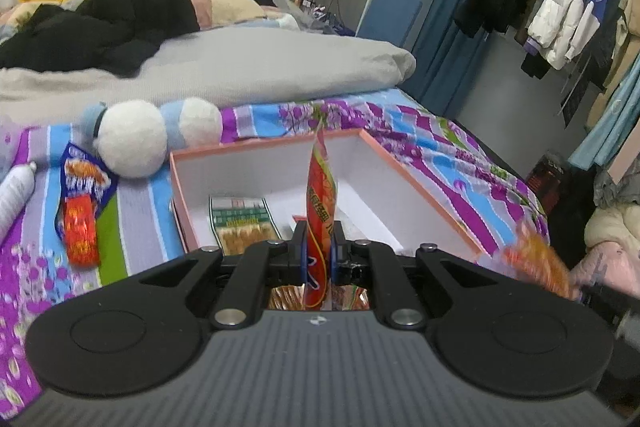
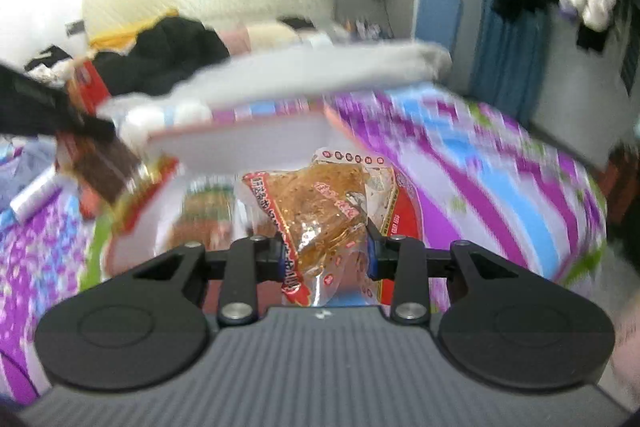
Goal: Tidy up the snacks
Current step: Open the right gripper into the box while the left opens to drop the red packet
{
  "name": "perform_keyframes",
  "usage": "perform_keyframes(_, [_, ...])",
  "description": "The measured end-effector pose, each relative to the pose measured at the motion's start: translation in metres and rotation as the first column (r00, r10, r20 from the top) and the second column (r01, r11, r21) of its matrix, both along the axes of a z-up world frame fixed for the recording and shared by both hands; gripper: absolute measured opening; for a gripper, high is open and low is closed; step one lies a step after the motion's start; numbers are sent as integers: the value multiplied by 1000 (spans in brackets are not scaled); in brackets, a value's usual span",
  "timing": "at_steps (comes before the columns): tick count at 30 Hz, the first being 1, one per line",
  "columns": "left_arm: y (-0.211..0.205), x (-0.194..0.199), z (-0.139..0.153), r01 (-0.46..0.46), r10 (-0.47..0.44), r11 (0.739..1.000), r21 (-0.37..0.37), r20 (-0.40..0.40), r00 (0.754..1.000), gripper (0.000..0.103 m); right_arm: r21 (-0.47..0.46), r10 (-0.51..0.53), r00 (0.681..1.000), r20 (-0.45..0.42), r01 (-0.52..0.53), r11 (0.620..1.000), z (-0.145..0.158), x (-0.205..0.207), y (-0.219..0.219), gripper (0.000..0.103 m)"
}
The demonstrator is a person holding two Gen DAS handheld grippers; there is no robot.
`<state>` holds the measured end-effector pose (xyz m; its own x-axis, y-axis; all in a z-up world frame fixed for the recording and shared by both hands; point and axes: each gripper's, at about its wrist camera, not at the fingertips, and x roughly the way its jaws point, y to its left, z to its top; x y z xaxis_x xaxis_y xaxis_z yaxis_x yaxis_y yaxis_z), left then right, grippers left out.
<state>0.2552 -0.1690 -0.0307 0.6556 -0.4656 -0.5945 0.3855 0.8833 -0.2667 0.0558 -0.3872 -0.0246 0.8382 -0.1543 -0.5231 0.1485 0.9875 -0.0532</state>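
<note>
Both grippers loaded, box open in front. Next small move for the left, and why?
Probably lower the left gripper a little into the pink box, then open. It is shut on the red snack packet, which stands edge-up above the white box interior, where a green snack packet already lies. The right gripper holds its clear snack bag, blurred, so it can go after.

The left claw [image 1: 319, 247] is clamped narrowly on an upright red snack packet [image 1: 320, 203], while the right claw [image 2: 326, 247], its fingers set wider, grips a clear snack bag [image 2: 320, 211].
</note>
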Motion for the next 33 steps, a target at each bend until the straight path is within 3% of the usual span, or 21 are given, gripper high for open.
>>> perform_keyframes(6, [-4,43,0,2,-1,1000,16,-40,999,12,45,70,997,38,-72,996,21,68,2,37])
perform_keyframes(13, [-13,88,-23,32,-21,998,61,-164,986,12,148,155,977,-147,-134,980,-12,151,2,38])
perform_keyframes(20, [-12,95,-37,28,-9,995,96,-193,981,13,185,155,960,-234,-112,976,-44,166,3,42])
perform_keyframes(21, [-12,95,-37,29,-10,995,95,-192,981,15,182,151,960,-234,-109,977,-44,163,4,43])
perform_keyframes(22, [-12,94,-37,30,-12,995,95,-193,981,29,180,148,960,-236,-107,978,-45,163,2,44])
perform_keyframes(23, [-12,93,-36,30,-11,995,93,-195,981,52,181,148,960,-238,-106,978,-45,161,1,45])
perform_keyframes(24, [-12,93,-35,28,-10,995,91,-198,980,62,184,151,959,-238,-108,977,-44,158,1,50])
perform_keyframes(25, [-10,90,-33,24,-7,996,86,-189,982,69,186,152,959,-238,-109,977,-44,158,1,63])
perform_keyframes(27, [-8,86,-28,16,-1,996,89,-168,986,69,185,142,963,-231,-100,978,-41,155,0,81])
perform_keyframes(33, [10,61,-3,-16,23,998,66,-118,993,69,185,136,975,-177,-103,977,-26,138,-1,81])
